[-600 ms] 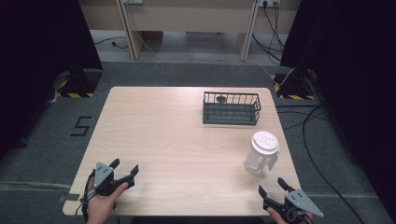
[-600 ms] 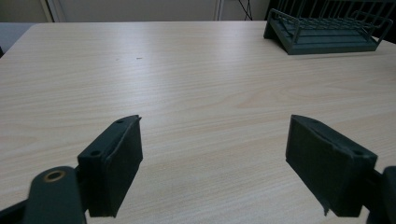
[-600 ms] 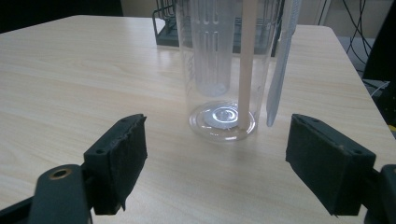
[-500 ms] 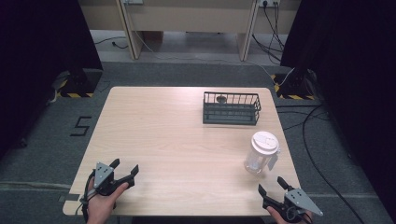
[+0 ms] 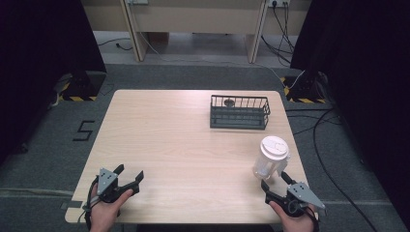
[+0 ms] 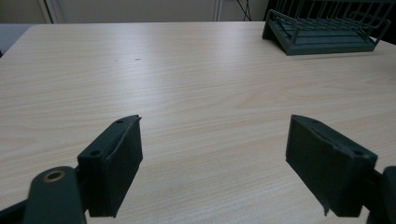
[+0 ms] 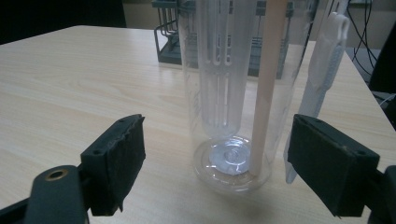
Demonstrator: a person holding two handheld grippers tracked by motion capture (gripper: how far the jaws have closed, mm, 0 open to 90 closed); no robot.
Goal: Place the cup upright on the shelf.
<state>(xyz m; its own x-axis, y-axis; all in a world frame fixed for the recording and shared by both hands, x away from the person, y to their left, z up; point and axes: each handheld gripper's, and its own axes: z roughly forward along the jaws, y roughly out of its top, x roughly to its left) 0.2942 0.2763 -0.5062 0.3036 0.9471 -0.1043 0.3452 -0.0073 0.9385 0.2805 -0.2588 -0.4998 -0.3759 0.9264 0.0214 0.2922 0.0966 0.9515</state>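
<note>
Two tools [image 5: 129, 176] [image 5: 276, 180], one pitcher [image 5: 270, 158], one basket [image 5: 239, 112].

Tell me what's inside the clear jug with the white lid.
The clear jug holds a slotted clear tube and a pale stick leaning to its base. From above, the white lid covers them.

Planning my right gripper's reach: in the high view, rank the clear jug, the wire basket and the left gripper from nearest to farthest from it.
From the right gripper:
1. Clear jug, just ahead, at the table's right edge.
2. Wire basket, farther ahead, at the far right.
3. Left gripper, across the table at the near left.
</note>
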